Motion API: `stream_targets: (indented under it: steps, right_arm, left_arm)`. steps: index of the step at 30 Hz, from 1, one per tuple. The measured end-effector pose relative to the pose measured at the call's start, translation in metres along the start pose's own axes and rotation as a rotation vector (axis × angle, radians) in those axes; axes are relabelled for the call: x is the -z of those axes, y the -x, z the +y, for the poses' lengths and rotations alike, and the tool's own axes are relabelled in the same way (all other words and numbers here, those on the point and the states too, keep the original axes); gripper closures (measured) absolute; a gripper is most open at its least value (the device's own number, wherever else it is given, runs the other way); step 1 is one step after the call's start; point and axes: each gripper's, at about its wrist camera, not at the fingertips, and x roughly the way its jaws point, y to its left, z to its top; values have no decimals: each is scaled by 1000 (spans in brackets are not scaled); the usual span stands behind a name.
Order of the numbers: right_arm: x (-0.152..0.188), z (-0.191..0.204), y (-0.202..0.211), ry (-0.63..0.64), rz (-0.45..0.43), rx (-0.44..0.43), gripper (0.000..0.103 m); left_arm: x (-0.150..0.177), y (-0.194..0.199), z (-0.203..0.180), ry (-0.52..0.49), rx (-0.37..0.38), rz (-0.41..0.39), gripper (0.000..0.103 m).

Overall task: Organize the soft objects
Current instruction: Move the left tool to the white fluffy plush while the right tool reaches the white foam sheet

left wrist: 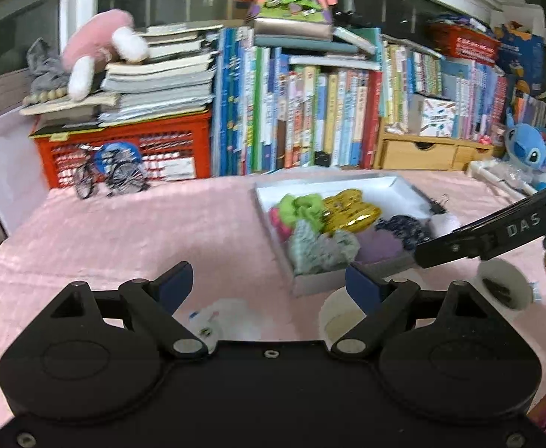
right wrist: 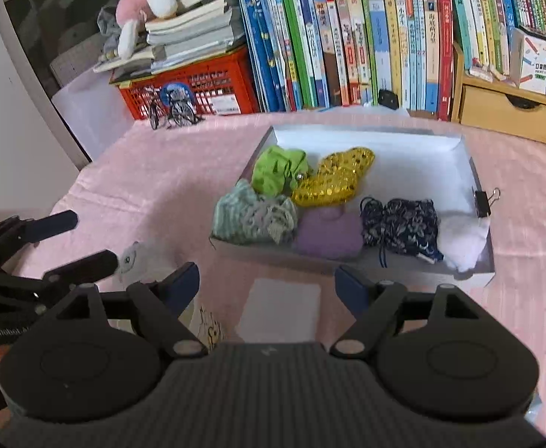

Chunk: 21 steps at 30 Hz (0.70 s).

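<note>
A shallow white box (right wrist: 474,171) on the pink tablecloth holds several soft pouches: green (right wrist: 278,170), gold sequinned (right wrist: 332,179), striped (right wrist: 254,218), purple (right wrist: 328,233), dark floral (right wrist: 403,224) and white (right wrist: 463,237). A small white fluffy toy (right wrist: 138,257) lies on the cloth left of the box. My left gripper (right wrist: 95,239) is open, its nearer fingertip beside the toy; in its own view the left gripper (left wrist: 269,283) hangs over the toy (left wrist: 228,321). My right gripper (right wrist: 267,285) is open and empty, just in front of the box. One of its fingers (left wrist: 489,233) reaches over the box (left wrist: 310,283).
A white card (right wrist: 280,310) lies under the right gripper. A white cup (left wrist: 338,317) and another cup with dark contents (left wrist: 504,287) stand near the front. A binder clip (right wrist: 483,201) sits on the box rim. A red crate (right wrist: 198,86), model bicycle (right wrist: 172,110), books and wooden drawers (right wrist: 511,115) line the back.
</note>
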Motion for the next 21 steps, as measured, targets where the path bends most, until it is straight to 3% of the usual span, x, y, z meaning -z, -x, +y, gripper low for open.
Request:
stream_targets:
  steps: [12,21]
  right_arm:
    - [-3,5,-30,-17,94,54,15]
    - [-9,6,-53,-35,158,99,15]
  left_arm:
    - [38,-36,28,81,-31,105,15]
    - [58,-48,37,109,-34,120,16]
